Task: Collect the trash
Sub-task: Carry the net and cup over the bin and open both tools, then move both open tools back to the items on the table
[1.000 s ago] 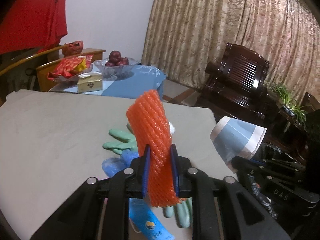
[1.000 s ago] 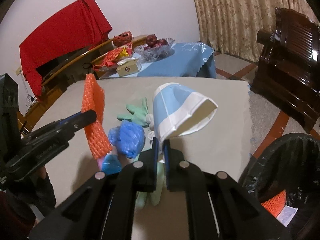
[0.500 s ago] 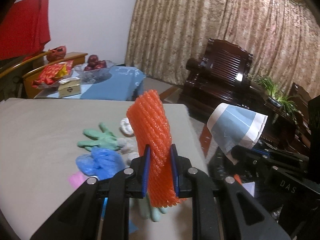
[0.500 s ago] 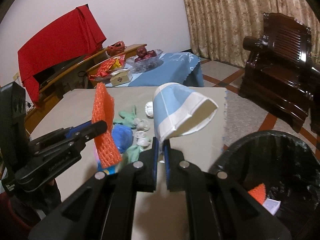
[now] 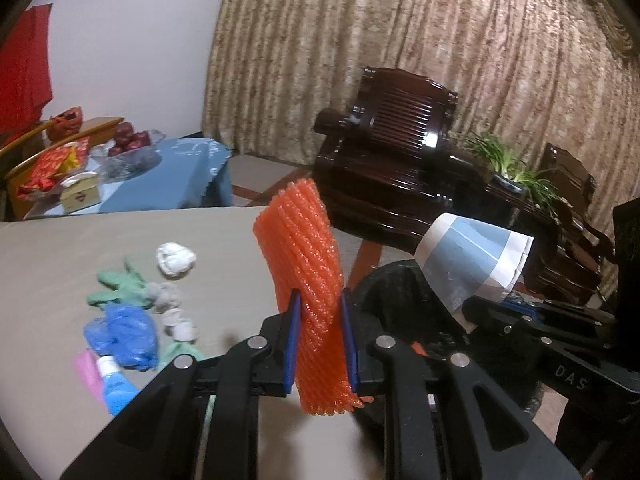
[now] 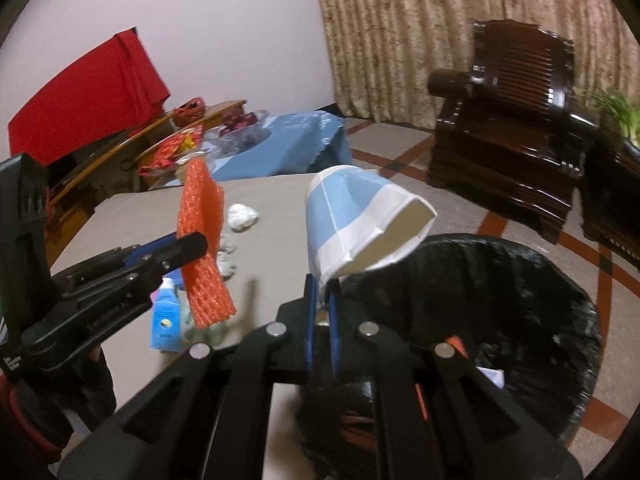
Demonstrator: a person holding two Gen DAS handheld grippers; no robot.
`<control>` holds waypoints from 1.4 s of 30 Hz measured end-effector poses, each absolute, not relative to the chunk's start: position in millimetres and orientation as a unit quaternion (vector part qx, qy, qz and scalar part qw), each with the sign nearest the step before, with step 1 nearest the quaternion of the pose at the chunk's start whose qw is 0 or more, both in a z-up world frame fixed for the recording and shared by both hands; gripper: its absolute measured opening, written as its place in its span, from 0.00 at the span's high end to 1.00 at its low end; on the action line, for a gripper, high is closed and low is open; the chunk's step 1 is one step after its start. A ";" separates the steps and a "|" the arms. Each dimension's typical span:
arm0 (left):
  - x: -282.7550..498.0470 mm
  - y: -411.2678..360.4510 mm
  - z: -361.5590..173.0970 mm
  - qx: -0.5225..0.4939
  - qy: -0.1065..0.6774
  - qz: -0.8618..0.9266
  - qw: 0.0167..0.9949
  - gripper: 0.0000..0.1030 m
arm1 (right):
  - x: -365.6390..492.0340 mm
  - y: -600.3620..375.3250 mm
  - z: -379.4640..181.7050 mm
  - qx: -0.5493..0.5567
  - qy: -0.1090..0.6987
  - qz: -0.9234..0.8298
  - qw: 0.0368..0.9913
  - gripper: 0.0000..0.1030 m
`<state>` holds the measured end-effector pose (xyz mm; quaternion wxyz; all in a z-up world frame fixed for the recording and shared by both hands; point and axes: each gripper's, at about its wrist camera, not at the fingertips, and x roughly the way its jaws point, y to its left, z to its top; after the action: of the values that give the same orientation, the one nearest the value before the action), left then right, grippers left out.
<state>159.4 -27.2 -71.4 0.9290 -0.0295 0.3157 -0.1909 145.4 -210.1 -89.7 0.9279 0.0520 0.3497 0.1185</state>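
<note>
My left gripper [image 5: 319, 342] is shut on an orange foam net sleeve [image 5: 308, 264] that stands upright between its blue pads, at the table's right edge. My right gripper [image 6: 322, 312] is shut on the rim of a squashed blue-and-white paper cup [image 6: 356, 224], held over the near rim of a bin lined with a black bag [image 6: 520, 304]. In the left wrist view the cup [image 5: 472, 264] hangs over the bin [image 5: 400, 300]. Orange scraps and white paper lie in the bin. On the beige table [image 5: 52, 248] remain green gloves [image 5: 116, 288], a blue bag [image 5: 124, 336], white paper wads [image 5: 175, 259] and a blue tube [image 6: 165, 316].
A dark wooden armchair [image 6: 512, 132] stands on the tiled floor beyond the bin, with a potted plant [image 5: 508, 168] beside it. A blue-clothed side table [image 5: 160, 172] with a fruit bowl and snacks stands behind the beige table. Curtains cover the far wall.
Both grippers have swung right, from over the table toward the bin, carrying the orange sleeve and the cup. The black bin has come into view under them.
</note>
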 end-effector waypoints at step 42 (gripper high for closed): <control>171.1 -98.3 -115.5 0.000 0.364 -0.217 0.906 0.22 | 114.5 -321.7 -153.3 0.077 0.415 -0.027 0.906 0.15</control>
<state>171.1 -98.3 -115.5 0.9057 -0.0001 0.3642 -0.2172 114.5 -321.7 -153.3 0.9061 0.0770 0.4150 -0.0271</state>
